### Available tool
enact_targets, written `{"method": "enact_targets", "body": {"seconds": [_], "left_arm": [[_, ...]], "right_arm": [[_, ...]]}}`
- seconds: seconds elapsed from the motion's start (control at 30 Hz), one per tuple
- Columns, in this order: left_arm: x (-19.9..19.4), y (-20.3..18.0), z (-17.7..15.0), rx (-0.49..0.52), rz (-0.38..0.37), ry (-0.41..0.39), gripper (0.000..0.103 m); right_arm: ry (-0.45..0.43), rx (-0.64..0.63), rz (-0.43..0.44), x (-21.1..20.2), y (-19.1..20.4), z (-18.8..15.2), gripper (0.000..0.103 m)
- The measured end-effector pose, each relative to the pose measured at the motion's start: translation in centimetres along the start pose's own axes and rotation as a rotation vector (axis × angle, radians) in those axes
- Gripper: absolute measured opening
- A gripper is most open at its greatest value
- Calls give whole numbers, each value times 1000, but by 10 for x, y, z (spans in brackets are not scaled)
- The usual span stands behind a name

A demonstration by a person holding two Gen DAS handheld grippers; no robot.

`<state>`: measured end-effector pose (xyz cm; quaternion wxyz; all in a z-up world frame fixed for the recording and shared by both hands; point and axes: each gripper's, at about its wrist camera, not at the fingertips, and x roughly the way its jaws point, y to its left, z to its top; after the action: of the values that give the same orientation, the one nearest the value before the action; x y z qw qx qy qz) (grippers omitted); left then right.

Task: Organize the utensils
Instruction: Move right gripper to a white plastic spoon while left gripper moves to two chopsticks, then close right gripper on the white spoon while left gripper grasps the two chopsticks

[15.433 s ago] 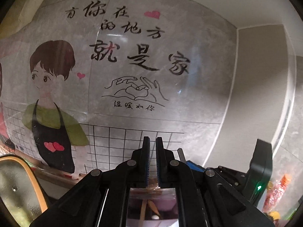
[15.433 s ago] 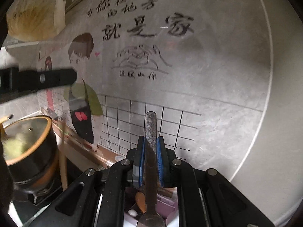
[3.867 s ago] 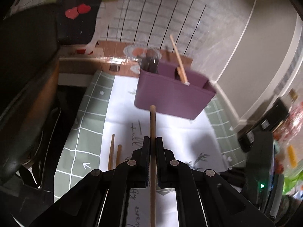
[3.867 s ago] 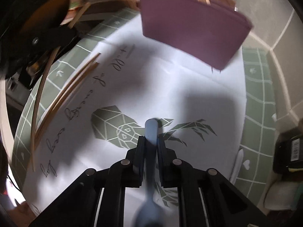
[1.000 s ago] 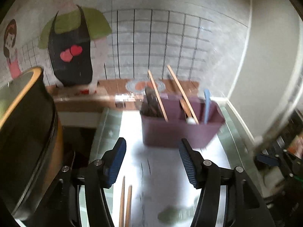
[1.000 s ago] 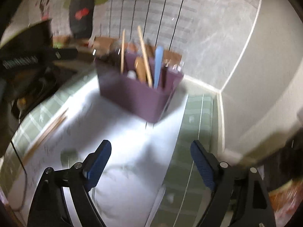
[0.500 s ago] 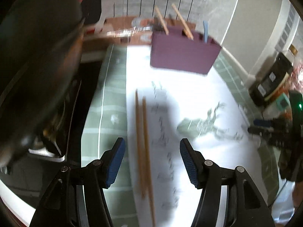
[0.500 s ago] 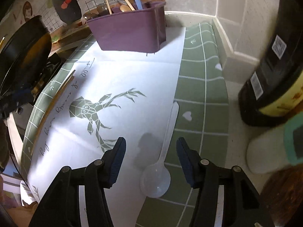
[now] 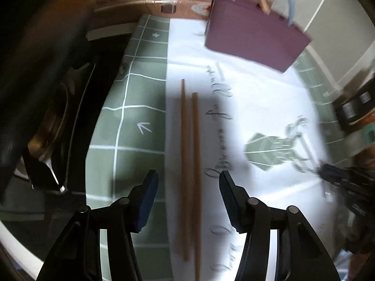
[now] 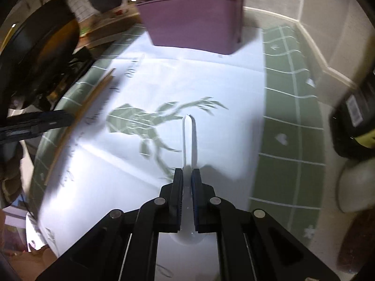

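Observation:
Two wooden chopsticks [image 9: 190, 164] lie side by side on the white paper, running away from me. My left gripper [image 9: 188, 186] is open, its jaws either side of them just above. My right gripper [image 10: 187, 175] is shut on the handle of a white plastic spoon [image 10: 188, 138], whose bowl sits under the jaws. The purple utensil holder [image 9: 255, 39] stands at the far end of the mat, also in the right wrist view [image 10: 194, 23], with chopsticks and a blue spoon standing in it. The chopsticks show at the left in the right wrist view [image 10: 86, 107].
A dark pot on the stove [image 10: 39, 46] stands left of the green grid mat [image 9: 131, 107]. Dark bottles [image 10: 354, 121] and a pale jar [image 10: 356, 187] stand at the right. The wall corner lies behind the holder.
My right gripper has shut on the white spoon that lay on the mat edge. My left gripper has moved down and over the two chopsticks, still open.

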<state>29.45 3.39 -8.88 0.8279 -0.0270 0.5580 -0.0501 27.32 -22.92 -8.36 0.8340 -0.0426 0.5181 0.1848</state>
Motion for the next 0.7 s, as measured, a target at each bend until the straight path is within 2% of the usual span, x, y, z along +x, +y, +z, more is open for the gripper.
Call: {"method": "enact_targets", "body": {"seconds": [0.07, 0.17, 0.2, 0.23, 0.7], "left_arm": [[6, -4, 4, 13, 27, 9, 48], [10, -12, 6, 40, 33, 8, 32], [11, -16, 8, 54, 38, 7, 18], [12, -20, 9, 65, 40, 4, 13], [-36, -79, 22, 169, -158, -116, 12]], "right_arm": [[-3, -1, 14, 0, 6, 0, 7], [-3, 2, 22, -1, 8, -1, 7], [-2, 7, 23, -1, 7, -2, 7], [-3, 12, 20, 0, 5, -2, 7], [-5, 39, 2, 5, -8, 4, 7]]}}
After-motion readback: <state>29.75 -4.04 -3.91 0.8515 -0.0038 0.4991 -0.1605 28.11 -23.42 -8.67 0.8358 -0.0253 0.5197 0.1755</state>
